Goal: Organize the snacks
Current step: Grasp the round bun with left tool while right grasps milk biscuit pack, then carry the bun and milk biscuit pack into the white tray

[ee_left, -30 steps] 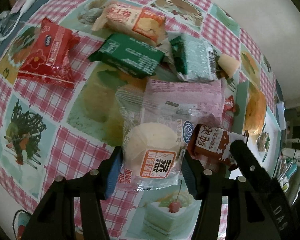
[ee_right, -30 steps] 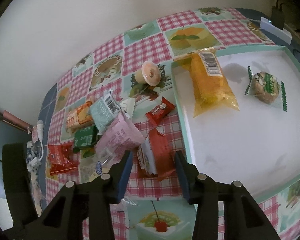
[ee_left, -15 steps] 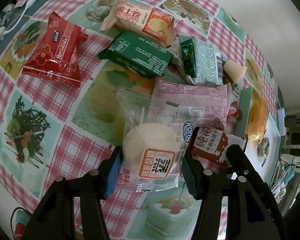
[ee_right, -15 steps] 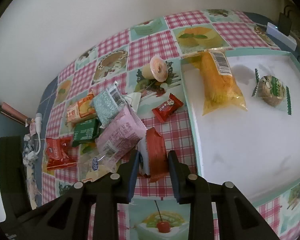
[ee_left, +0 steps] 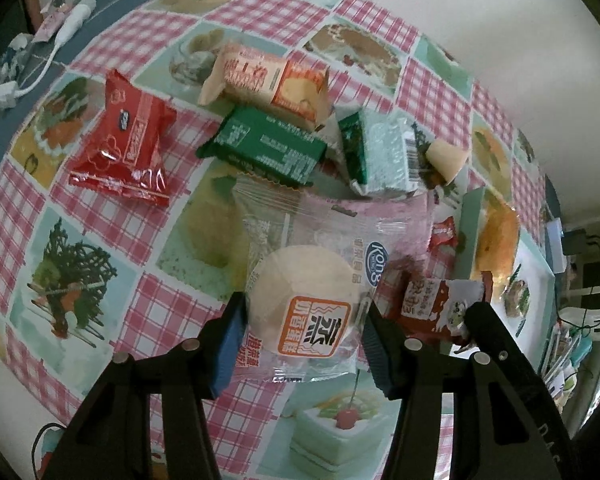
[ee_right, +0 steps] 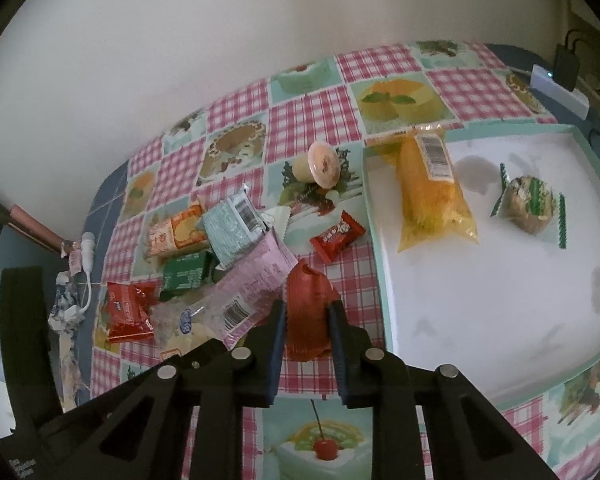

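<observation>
A clear packet holding a round pale cake (ee_left: 304,292) sits between the pads of my left gripper (ee_left: 303,312), which is shut on it just above the checked tablecloth. My right gripper (ee_right: 307,312) is shut on a red and white snack packet (ee_right: 306,292) standing on edge beside the white tray (ee_right: 500,320). That packet (ee_left: 432,308) also shows in the left wrist view, just right of the cake. On the tray lie a long yellow packet (ee_right: 432,192) and a round snack in a green-edged wrapper (ee_right: 530,208).
A loose pile lies behind the cake: red packet (ee_left: 128,144), dark green packet (ee_left: 264,148), orange packet (ee_left: 268,80), pale green packet (ee_left: 380,156), pink packet (ee_right: 256,280). A small red candy (ee_right: 336,236) and a jelly cup (ee_right: 320,164) lie near the tray. A white cable (ee_left: 60,36) runs at the far left edge.
The right jaws have closed onto the red and white packet, squeezing it upright. The left gripper has risen slightly with the cake packet in it.
</observation>
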Motion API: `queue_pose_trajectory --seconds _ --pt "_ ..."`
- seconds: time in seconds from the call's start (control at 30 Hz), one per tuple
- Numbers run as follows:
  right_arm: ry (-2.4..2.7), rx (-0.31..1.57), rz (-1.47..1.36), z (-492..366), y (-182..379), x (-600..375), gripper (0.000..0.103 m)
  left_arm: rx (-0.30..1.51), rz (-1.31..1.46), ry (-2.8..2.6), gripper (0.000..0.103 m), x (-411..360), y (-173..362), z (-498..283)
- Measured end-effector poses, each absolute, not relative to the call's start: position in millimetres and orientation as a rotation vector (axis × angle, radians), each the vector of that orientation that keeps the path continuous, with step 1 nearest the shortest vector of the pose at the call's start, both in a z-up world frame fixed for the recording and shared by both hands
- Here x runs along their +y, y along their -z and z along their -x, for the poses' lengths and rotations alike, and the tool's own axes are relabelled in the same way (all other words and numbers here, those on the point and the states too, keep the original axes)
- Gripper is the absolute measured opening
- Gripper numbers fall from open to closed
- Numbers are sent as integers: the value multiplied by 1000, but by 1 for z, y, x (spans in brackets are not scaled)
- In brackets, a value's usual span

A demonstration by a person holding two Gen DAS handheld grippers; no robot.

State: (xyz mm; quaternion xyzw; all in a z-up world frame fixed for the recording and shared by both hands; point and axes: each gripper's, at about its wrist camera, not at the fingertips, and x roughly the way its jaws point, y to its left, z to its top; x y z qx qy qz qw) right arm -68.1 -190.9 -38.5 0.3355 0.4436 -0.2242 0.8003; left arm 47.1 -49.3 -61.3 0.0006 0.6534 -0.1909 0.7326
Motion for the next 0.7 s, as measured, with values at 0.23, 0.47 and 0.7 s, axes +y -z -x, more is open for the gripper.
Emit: queue_pose_trajectory --seconds 0.23,0.47,0.7 --pt "478 942 -726 74 33 -194 23 1413 1 427 56 -52 52 -48" --pt "479 906 -716 80 19 -196 22 1366 -5 443 56 -47 42 -44" --pt "485 879 -721 92 9 -202 22 1327 -20 460 56 -50 30 -37"
